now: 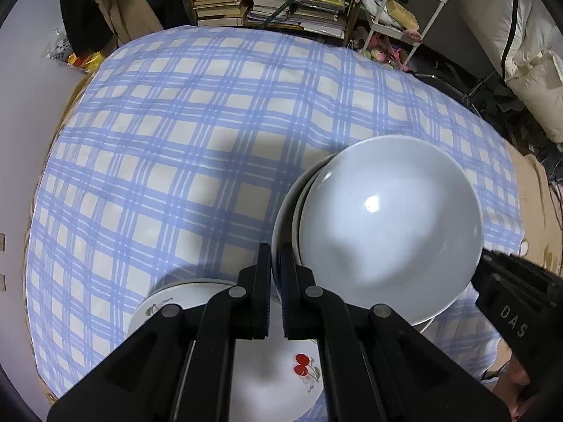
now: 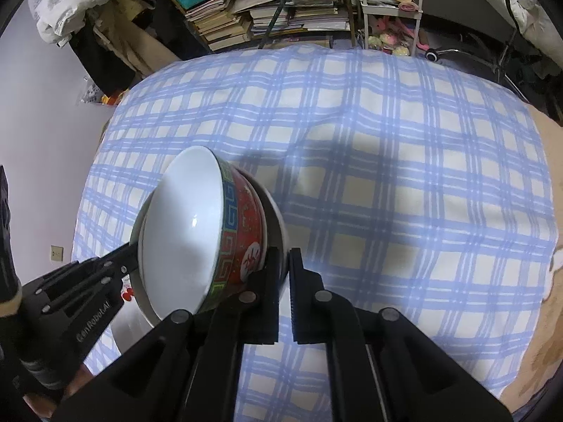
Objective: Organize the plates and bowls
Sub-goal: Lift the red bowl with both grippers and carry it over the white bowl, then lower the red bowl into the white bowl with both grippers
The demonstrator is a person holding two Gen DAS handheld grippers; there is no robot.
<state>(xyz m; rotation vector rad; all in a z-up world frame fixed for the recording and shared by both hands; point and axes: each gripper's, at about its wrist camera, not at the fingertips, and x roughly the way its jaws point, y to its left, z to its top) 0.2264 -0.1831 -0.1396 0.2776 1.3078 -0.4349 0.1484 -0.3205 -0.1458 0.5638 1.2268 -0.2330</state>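
Left gripper (image 1: 276, 274) jaws pinch the plate (image 1: 281, 218) rim left; right gripper (image 2: 285, 274) jaws pinch its right rim. The bowl (image 2: 183, 232) sits in it, lower centre, above the cherry plate (image 1: 281, 379) and checked cloth (image 1: 176, 140)

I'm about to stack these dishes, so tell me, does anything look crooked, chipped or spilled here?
Nothing looks chipped or spilled. One oddity: the red patterned bowl sits nested in a plain white dish, and both grippers, left and right, pinch that dish's rim from opposite sides. The cherry-print plate lies flat on the checked cloth.
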